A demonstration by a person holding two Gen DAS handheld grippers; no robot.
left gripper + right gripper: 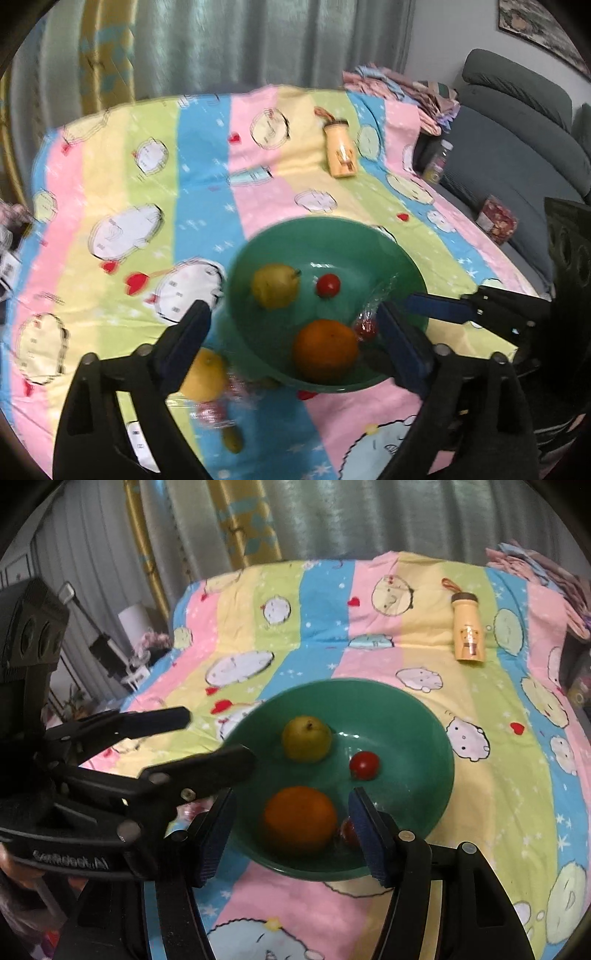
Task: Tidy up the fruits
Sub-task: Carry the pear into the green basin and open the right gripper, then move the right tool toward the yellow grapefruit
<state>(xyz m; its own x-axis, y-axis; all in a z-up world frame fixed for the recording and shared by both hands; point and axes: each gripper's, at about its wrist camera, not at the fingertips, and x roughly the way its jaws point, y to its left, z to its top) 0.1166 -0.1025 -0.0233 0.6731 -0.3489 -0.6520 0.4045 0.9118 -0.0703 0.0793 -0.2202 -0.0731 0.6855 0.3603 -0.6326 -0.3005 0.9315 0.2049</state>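
- Nearest, the left gripper (291, 343) is seen with its jaws spread wide and nothing pressed between them; the orange (325, 350) lies loose in the gap, already in the green bowl (369, 236).
- Just below and left of that gripper, outside the bowl rim, a yellow fruit (205, 374) rests on the striped cloth (203, 166); it is judged the next thing to be gathered, and the left gripper is the nearer one.
- Beside it, the right gripper (290, 830) is held part open and empty above the bowl's near edge.
- Farther in, a pear (306, 738) and a small red fruit (364, 765) sit in the bowl.
- Farthest, a small bottle (468, 631) lies on the cloth.
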